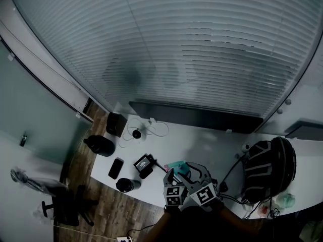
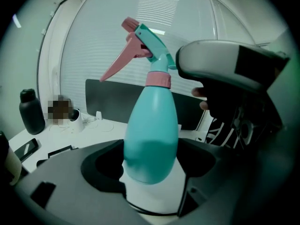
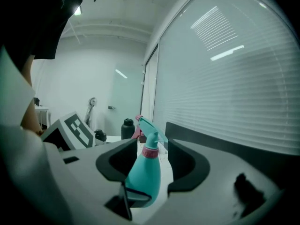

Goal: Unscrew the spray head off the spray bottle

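In the left gripper view a teal spray bottle (image 2: 151, 139) fills the centre of the frame, upright and leaning slightly. Its rounded belly sits between the jaws of the left gripper (image 2: 152, 159), which are closed against its sides. The bottle looks lifted clear of the white desk (image 1: 202, 145). The spray head (image 2: 143, 46) is at upper centre, teal with a pink trigger (image 2: 117, 67) pointing down to the left, and it joins the neck at a pink collar (image 2: 158, 78).

In the right gripper view the right gripper (image 3: 152, 161) has its jaws spread wide. The bottle stands in the gap at lower centre and neither pad presses on it. In the head view both grippers crowd together at bottom centre, with a patch of teal just above them.

The bottle is probably light, thin-walled plastic, and how full it is cannot be told. The smooth, tapering belly may slip or turn in the grip, and a hard squeeze could flex it. The best hold is likely firm around the widest part of the body with one gripper, with the other on the round collar. The trigger is a poor hold, since it would pivot rather than carry the twist
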Demonstrator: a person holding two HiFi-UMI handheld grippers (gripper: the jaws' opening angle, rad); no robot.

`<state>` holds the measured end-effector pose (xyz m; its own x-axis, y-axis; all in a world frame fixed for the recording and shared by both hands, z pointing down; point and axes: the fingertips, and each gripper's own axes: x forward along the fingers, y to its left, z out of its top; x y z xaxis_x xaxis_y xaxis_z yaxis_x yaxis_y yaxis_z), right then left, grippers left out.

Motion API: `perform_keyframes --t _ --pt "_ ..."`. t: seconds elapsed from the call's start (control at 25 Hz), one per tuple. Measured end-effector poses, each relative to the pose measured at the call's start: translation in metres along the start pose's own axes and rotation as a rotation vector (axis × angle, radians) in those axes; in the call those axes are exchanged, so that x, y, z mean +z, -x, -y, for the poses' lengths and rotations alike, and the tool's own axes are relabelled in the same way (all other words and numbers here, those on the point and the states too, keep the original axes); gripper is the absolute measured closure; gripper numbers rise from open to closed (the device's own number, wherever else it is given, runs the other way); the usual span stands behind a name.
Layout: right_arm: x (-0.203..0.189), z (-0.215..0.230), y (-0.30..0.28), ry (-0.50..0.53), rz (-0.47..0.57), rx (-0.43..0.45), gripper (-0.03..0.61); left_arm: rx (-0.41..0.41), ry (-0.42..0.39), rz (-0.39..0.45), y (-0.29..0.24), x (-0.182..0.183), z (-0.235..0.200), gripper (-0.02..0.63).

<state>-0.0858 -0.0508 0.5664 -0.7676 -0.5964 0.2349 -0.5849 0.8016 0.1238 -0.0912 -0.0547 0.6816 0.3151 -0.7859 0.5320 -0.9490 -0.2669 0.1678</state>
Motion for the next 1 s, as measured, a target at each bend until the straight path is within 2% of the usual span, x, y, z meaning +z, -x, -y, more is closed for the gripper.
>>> perform_keyframes --t 0.16,0.24,0.28,0.52,0.56,0.64,0.84,1.0 --pt "0.004 0.006 0.006 0.067 -0.024 -0.002 0.391 0.028 -0.026 0.028 0.002 0.001 -0.001 0.258" --pt "0.005 0.01 0.014 0.064 0.004 0.014 0.391 0.003 -0.084 0.053 0.005 0.003 0.003 0.261" --pt "0.007 0.011 0.017 0.07 0.023 0.049 0.391 -0.022 -0.121 0.064 0.007 0.004 0.007 0.262" --pt "0.015 -0.017 0.039 0.213 0.054 0.448 0.397 -0.259 -0.284 0.073 0.021 0.005 0.029 0.262" --pt "0.018 -0.021 0.042 0.226 0.062 0.485 0.42 -0.301 -0.31 0.068 0.024 0.005 0.033 0.262" --pt "0.026 -0.024 0.048 0.218 0.098 0.531 0.512 -0.386 -0.348 0.062 0.031 0.007 0.04 0.262" --pt "0.052 -0.037 0.065 0.14 0.174 0.658 0.501 -0.58 -0.361 0.063 0.061 0.02 0.056 0.262" --pt "0.062 -0.05 0.075 0.152 0.172 0.765 0.494 -0.72 -0.358 0.038 0.081 0.019 0.063 0.264"
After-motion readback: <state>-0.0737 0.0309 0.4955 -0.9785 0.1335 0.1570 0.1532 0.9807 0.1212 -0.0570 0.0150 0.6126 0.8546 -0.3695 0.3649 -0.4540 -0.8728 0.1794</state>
